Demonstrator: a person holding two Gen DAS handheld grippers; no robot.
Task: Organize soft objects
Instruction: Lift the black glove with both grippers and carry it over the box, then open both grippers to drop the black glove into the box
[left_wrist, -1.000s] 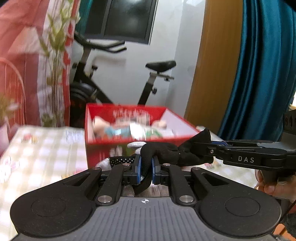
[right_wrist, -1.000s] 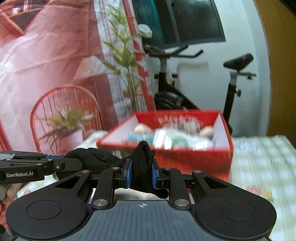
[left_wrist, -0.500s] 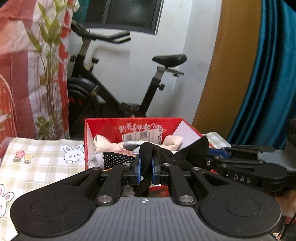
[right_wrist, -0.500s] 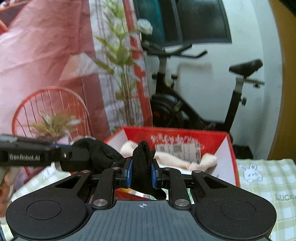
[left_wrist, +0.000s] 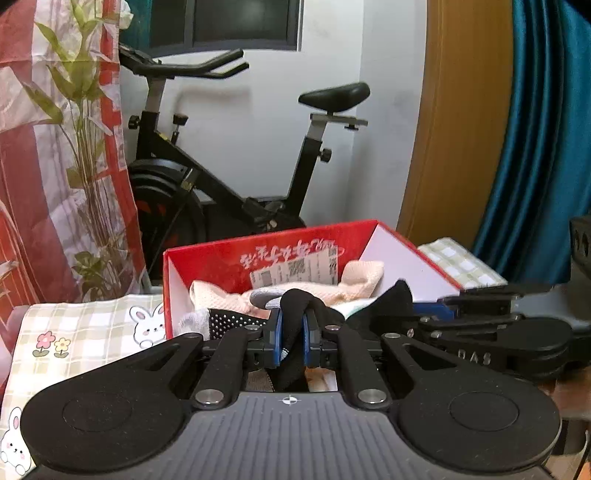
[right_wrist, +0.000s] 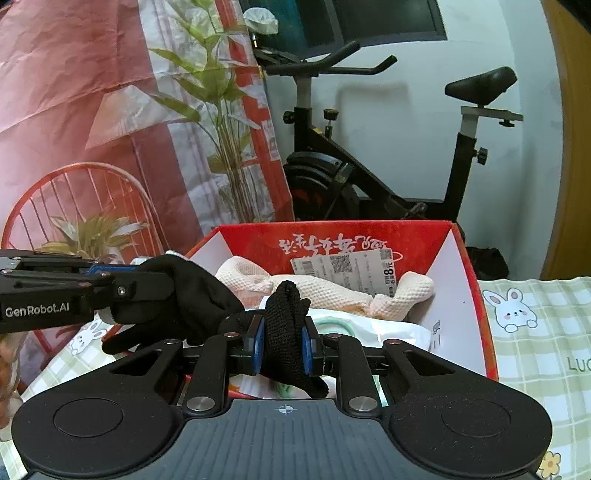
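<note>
Right wrist: jaws clamped on black glove (right_wrist: 284, 325).

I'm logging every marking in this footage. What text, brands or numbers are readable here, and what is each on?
"GenRobot.AI": side of the left gripper.
"DAS": side of the right gripper.
"8": white label in the red box; its fine print and codes are too small.
"Lu", cut off: checked cloth.
White script on the box: unreadable.

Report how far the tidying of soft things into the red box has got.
Done: the red box already holds peach knit cloths and a white packet. In hand: the left gripper and right gripper each pinch one end of a black fabric piece, held at the box's near edge. Left: drop it in and let go.
</note>
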